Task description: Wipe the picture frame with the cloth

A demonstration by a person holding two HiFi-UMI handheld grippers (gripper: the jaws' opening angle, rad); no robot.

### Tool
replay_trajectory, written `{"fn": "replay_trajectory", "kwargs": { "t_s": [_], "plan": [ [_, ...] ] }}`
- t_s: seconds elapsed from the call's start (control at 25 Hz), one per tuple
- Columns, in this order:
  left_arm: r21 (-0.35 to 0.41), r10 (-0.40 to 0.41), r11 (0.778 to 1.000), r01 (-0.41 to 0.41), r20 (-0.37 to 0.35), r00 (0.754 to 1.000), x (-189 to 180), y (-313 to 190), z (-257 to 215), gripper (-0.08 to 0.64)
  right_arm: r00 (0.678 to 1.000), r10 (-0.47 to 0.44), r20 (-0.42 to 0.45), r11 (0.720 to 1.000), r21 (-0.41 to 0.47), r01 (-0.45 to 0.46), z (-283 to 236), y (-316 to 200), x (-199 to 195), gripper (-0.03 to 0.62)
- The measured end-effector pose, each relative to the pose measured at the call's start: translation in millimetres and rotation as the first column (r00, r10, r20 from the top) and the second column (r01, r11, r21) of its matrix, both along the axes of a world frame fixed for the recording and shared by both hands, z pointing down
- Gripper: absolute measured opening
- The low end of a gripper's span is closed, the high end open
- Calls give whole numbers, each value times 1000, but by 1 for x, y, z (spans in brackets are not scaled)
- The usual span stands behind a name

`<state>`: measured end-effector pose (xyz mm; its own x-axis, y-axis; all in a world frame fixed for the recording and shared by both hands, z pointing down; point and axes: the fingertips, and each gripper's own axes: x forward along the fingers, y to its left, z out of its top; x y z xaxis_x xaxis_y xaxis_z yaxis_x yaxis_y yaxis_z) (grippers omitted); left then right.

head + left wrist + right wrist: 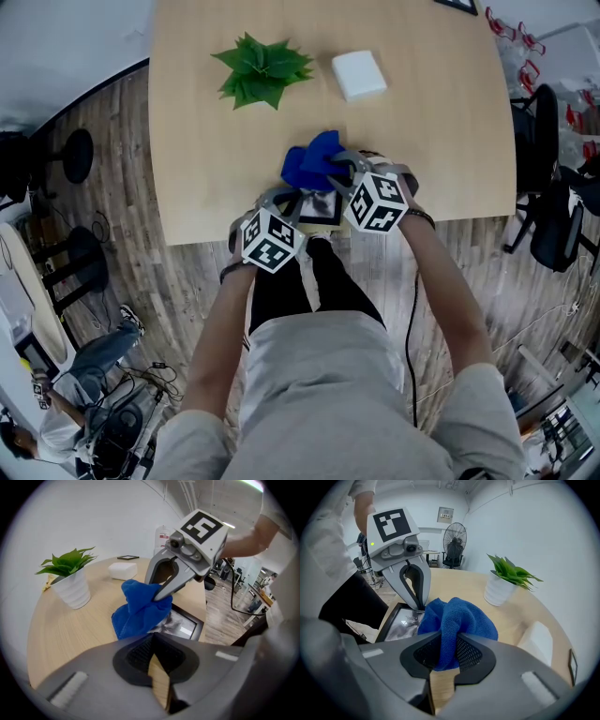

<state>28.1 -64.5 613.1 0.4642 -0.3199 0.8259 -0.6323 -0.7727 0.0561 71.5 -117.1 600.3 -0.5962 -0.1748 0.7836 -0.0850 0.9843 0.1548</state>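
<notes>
The right gripper (pixel 445 641) is clamping its jaws on a fold of the bunched blue terry cloth (pixel 459 616), so the loose bulk is hanging forward as a wiping pad. The pad is drooping over the far end of the black-bordered picture frame (pixel 185 624), apparently touching it.

The frame is lying flat at the near edge of the pale wooden table (pixel 422 112), right in front of the person. The left gripper (pixel 152 637) is closed with nothing between its jaws. Its tips are sitting at the frame's border, probably pinning it so it does not slide during wiping.

Farther back, a green spiky plant in a ribbed white pot (pixel 72 590) and a white rectangular box (pixel 359 73) are sitting well apart from the work.

Grey-brown plank flooring (pixel 178 272) is surrounding the table, a standing fan (pixel 454 543) is showing by the far wall, and dark office chairs (pixel 553 216) are standing to the right.
</notes>
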Motion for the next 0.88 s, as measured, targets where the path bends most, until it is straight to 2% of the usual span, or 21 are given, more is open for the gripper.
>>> {"fn": "replay_trajectory", "kwargs": {
  "t_s": [0.48,0.72,0.88],
  "plan": [
    [6,-6,1000,6,-4,1000,0,0,1,52,999,32,-27,999,3,-32,-5,2,19,71],
    [15,-20,1000,20,-11,1000,0,-1,-1,52,995,65,-72,998,-2,-65,-2,8,40,71],
    [20,-38,999,38,-16,999,-1,-1,-1,52,993,99,-66,995,6,-99,-1,11,40,71]
  ]
}}
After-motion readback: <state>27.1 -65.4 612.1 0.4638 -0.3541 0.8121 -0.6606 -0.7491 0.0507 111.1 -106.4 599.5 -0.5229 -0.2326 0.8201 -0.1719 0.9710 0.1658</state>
